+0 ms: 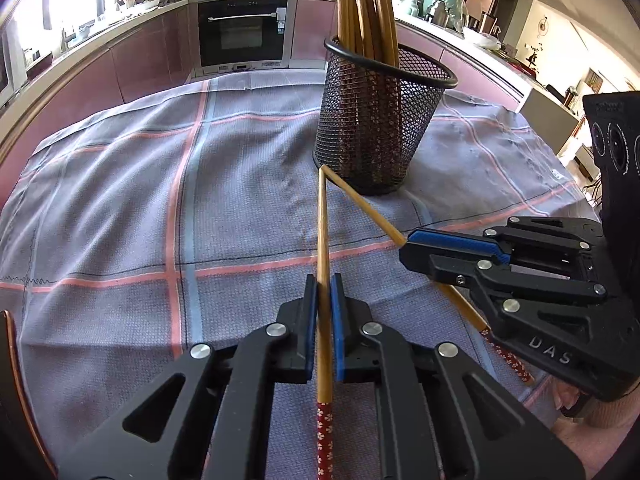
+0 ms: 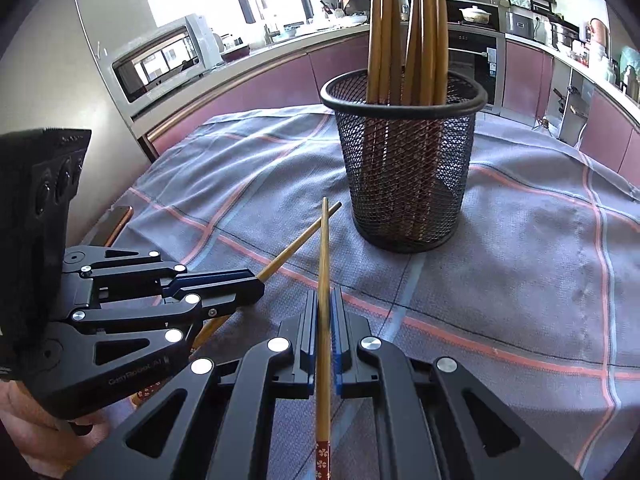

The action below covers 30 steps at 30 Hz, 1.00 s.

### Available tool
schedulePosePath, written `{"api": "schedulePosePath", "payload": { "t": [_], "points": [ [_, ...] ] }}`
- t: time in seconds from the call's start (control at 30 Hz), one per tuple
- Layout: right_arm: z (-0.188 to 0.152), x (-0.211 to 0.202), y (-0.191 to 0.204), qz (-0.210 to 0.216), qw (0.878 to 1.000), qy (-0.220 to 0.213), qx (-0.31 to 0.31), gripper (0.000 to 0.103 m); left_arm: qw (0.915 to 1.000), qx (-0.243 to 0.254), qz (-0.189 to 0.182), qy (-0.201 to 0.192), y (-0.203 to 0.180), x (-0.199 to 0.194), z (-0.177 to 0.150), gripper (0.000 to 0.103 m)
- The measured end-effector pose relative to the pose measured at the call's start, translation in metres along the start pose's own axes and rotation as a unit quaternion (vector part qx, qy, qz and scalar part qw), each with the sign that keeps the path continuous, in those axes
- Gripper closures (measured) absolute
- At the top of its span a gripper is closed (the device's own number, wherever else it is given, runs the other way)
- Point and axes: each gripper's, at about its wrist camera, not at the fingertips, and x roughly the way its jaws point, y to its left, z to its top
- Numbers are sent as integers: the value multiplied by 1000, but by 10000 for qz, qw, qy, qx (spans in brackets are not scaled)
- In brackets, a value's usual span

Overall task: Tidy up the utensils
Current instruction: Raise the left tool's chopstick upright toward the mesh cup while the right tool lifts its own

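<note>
Left gripper: clamped on one chopstick. Right gripper: clamped on second chopstick; tips cross just ahead of both. Mesh holder with more chopsticks: upright beyond the tips, on checked cloth.

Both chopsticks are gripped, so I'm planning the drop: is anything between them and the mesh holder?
Nothing visible does. The left chopstick and right chopstick point at the mesh holder across bare cloth. Their tips cross, and the standing chopsticks crowd its mouth.
</note>
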Motion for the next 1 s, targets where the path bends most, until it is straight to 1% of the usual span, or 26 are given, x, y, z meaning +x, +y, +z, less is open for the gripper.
{"api": "schedulePosePath", "payload": {
  "t": [0.33,0.5,0.83,1.0],
  "points": [
    [-1,-20,-8,182,9994,-240,140,98,9997,-132,-84,-184,6,-16,1,95],
    [0,-35,-6,300,9983,-492,132,98,9993,-196,-114,-301,10,-27,2,95],
    [7,-64,-3,448,9942,-968,141,98,9970,-309,-346,-620,15,-59,2,95],
    [12,-74,-4,473,9920,-1161,145,98,9956,-322,-388,-792,15,-72,3,95]
  ]
}}
